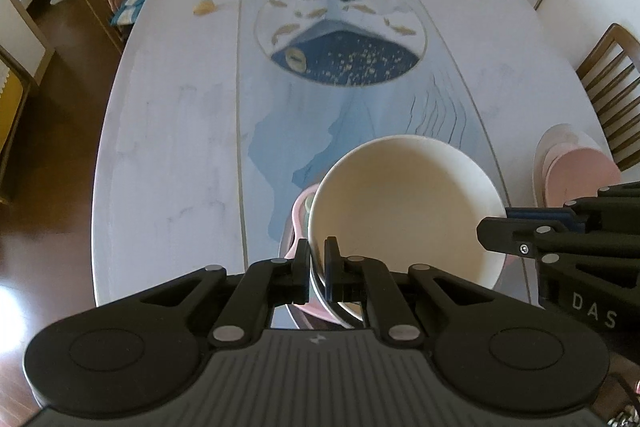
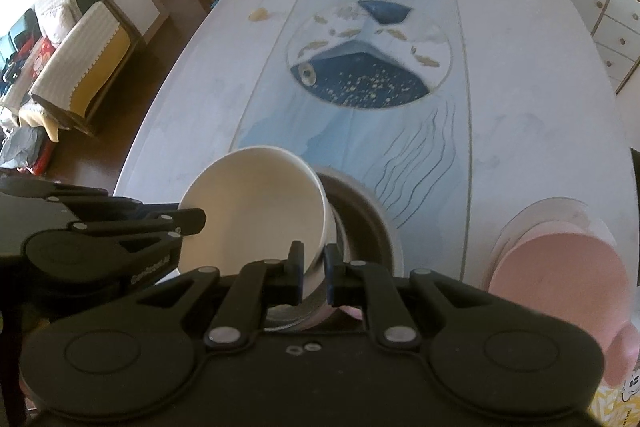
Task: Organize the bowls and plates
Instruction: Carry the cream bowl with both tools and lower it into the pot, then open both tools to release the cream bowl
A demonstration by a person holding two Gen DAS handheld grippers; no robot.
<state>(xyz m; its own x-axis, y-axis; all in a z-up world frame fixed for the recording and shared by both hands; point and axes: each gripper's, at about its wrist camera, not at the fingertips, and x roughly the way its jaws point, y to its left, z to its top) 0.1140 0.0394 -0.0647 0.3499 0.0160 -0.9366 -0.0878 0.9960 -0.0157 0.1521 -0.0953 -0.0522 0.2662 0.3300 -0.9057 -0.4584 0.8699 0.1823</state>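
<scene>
Cream bowl [image 1: 404,203] tilted above nested bowls [image 1: 298,223], pink plates [image 2: 560,267] beside

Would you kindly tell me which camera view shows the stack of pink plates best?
The right wrist view: the stack of pink plates fills its lower right, top plate fully visible. The left wrist view shows only part, at the right edge behind the right gripper.

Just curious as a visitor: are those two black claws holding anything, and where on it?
Yes. Both hold the cream bowl by its rim: the left gripper pinches the rim on one side, the right gripper the opposite side, each with one of its fingers inside the bowl.
</scene>
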